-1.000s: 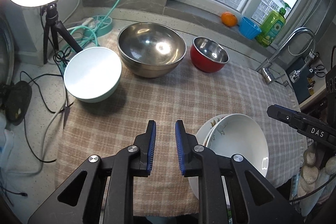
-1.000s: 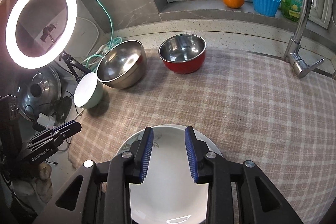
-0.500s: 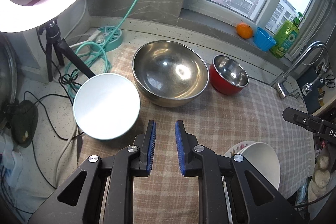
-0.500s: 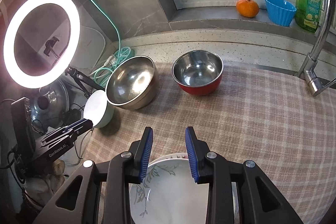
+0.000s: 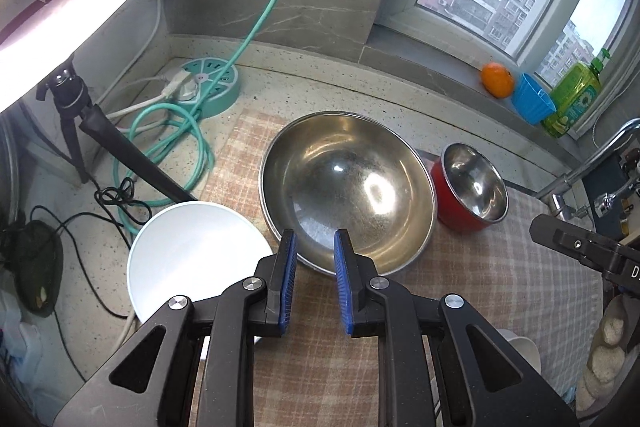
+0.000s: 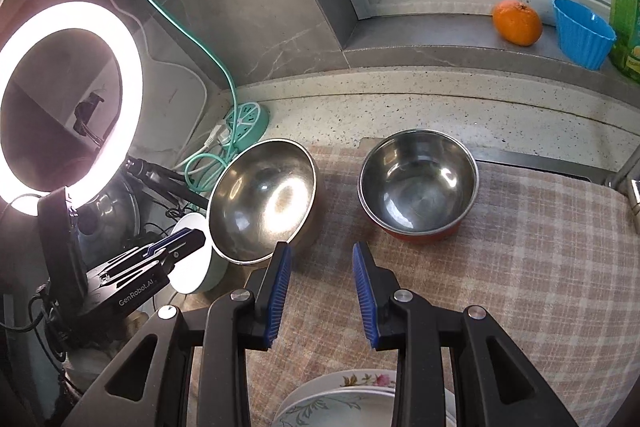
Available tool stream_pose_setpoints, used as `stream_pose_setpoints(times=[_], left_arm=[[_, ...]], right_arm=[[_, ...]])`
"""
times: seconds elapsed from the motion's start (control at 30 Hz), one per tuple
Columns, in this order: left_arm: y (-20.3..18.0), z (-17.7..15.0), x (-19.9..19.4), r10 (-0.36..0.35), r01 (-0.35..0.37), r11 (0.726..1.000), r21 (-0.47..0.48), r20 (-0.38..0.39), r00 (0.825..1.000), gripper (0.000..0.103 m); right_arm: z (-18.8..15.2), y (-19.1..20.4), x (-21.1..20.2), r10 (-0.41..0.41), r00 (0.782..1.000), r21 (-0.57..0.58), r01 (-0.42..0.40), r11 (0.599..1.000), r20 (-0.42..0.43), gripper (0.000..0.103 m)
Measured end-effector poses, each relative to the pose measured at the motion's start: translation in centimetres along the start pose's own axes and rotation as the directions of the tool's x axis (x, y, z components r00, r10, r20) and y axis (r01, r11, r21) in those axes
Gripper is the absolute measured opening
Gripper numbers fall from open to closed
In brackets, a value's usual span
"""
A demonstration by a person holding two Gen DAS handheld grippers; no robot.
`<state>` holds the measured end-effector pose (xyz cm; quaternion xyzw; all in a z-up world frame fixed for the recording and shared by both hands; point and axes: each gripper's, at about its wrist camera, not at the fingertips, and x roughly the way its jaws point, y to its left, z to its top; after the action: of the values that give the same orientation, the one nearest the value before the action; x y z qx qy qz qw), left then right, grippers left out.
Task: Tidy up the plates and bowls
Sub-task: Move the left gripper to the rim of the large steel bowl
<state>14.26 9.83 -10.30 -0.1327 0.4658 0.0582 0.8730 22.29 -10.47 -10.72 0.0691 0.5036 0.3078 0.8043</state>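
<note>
While the flowered white plates (image 6: pixel 344 401) sit stacked below, I hold the left gripper (image 5: pixel 314 281) and right gripper (image 6: pixel 322 297), jaws spread and empty, over the large steel mixing bowl (image 5: pixel 346 187); next, seizing its rim.

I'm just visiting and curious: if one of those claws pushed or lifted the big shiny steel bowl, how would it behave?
The big round steel bowl looks thin-walled, so it is probably light for its size. Its polished rim could slip between the narrow pads. The rounded underside on the checked cloth suggests it may rock or tip if pushed high. It looks stiff and unlikely to break.
</note>
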Motion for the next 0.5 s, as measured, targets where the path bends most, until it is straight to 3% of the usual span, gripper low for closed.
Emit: stream_pose_setpoints(times=[0.5], left_arm=[[1.6,2.2,2.1,0.041,-0.041,0.998,-0.037,0.007,0.999,0.017]], right_arm=[[1.7,-0.1,6.0,0.038,0.996,0.022,-0.036,0.999,-0.077,0.029]])
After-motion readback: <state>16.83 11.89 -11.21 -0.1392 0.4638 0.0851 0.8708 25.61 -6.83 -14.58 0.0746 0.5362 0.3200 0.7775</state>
